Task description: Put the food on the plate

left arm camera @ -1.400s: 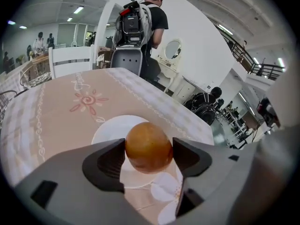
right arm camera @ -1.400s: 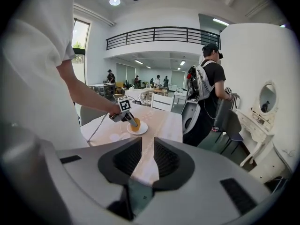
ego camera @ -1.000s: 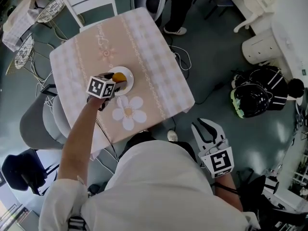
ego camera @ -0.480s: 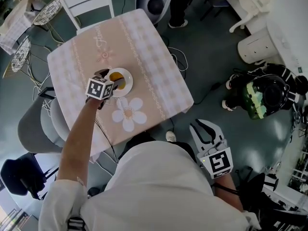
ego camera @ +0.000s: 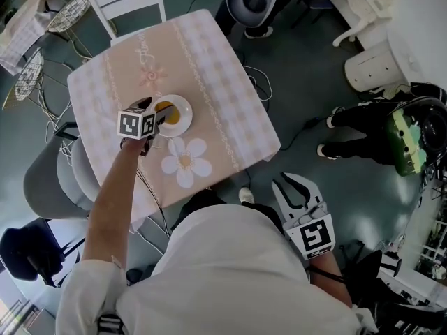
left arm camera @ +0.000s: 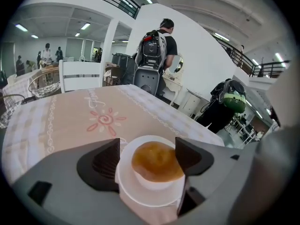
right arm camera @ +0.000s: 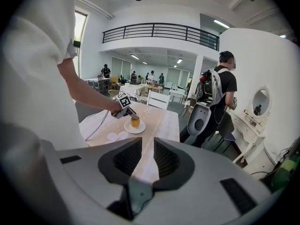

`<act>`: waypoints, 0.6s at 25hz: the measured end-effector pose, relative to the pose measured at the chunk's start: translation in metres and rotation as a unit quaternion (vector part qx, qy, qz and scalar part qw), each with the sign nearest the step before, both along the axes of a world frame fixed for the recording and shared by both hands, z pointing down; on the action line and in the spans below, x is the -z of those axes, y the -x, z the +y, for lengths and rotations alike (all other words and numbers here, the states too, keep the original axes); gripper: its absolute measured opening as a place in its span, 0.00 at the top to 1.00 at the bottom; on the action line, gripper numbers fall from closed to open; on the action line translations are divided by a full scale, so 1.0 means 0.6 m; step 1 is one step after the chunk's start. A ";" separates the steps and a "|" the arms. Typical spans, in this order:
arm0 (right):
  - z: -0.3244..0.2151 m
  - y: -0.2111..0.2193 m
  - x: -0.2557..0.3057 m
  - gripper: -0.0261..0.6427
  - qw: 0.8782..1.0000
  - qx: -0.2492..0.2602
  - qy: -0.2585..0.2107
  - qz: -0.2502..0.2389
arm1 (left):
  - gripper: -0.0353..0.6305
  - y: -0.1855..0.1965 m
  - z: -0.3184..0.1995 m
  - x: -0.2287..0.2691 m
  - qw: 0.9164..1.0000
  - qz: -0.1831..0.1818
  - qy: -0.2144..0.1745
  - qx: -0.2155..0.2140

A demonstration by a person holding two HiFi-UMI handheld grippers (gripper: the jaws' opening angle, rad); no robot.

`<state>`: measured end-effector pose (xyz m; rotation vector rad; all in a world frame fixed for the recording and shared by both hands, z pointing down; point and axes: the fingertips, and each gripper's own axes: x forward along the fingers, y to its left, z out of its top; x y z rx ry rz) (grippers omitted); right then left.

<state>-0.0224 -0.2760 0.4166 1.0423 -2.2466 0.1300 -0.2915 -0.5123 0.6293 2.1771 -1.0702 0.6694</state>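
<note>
The food, an orange-brown cake in a white paper cup, stands on the small white plate on the pink tablecloth. My left gripper is open. Its dark pads stand on either side of the cake without pressing it. From the head view the left gripper reaches the plate from the left, with the cake at its tips. My right gripper hangs off the table by my hip, open by a narrow gap and holding nothing.
The square table has a white chair behind it and a grey chair at its left. Wire baskets lie at the far left. A person with a backpack stands beyond the table. A green helmet lies at the right.
My left gripper has shifted a little left and its jaws have spread off the cake, which stays on the plate. The right gripper has barely moved. People at the right have moved about.
</note>
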 end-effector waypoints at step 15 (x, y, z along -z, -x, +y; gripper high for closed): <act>0.006 -0.023 0.001 0.83 1.000 0.008 -0.006 -0.004 | 0.40 0.019 0.023 -0.002 0.999 -0.002 0.002 0.035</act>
